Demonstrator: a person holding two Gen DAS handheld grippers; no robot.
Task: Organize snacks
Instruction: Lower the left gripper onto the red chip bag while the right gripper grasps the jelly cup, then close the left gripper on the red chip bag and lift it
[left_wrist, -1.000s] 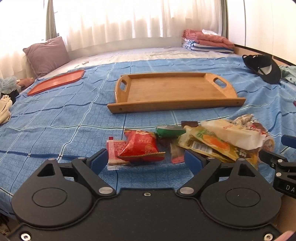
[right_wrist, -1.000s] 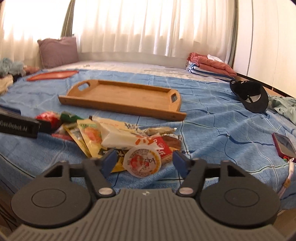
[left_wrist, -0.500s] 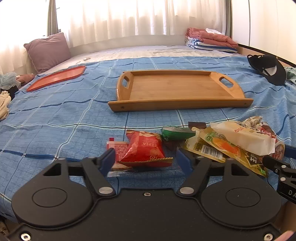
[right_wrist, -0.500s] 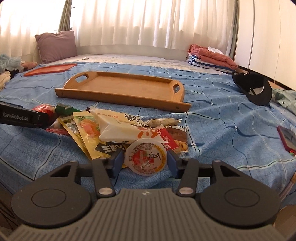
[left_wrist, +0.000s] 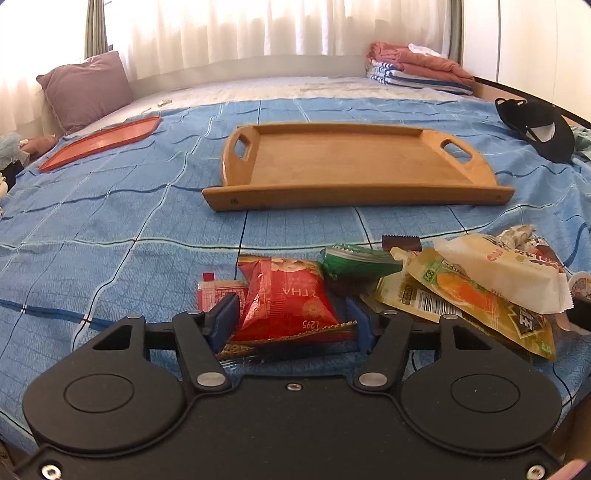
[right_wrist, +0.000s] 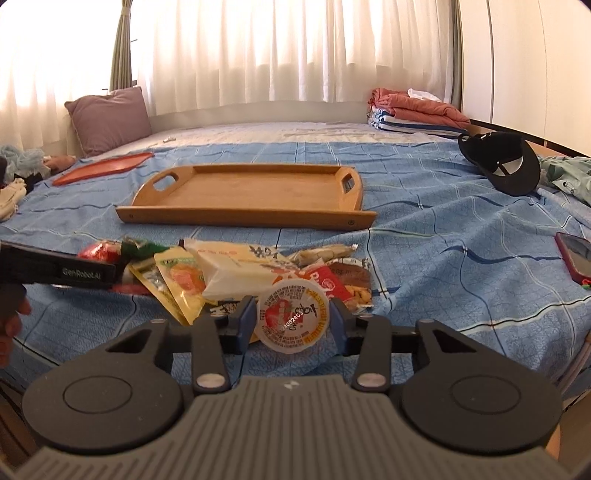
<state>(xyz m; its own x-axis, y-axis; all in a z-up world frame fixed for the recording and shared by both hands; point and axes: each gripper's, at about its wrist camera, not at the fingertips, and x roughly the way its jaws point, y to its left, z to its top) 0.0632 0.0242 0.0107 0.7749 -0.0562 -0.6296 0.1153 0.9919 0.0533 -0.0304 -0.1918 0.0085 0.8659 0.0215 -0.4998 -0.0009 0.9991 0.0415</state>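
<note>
We note both fisheye views sit low at the bed's near edge, facing across it toward the curtains. Each looks closely over its own fingers. Both share the wooden tray at centre frame and the snack pile below it.

Phone cut off by the right edge, hand cropped at the left edge, flat red packet half hidden behind the red bag — its print too small to read
</note>
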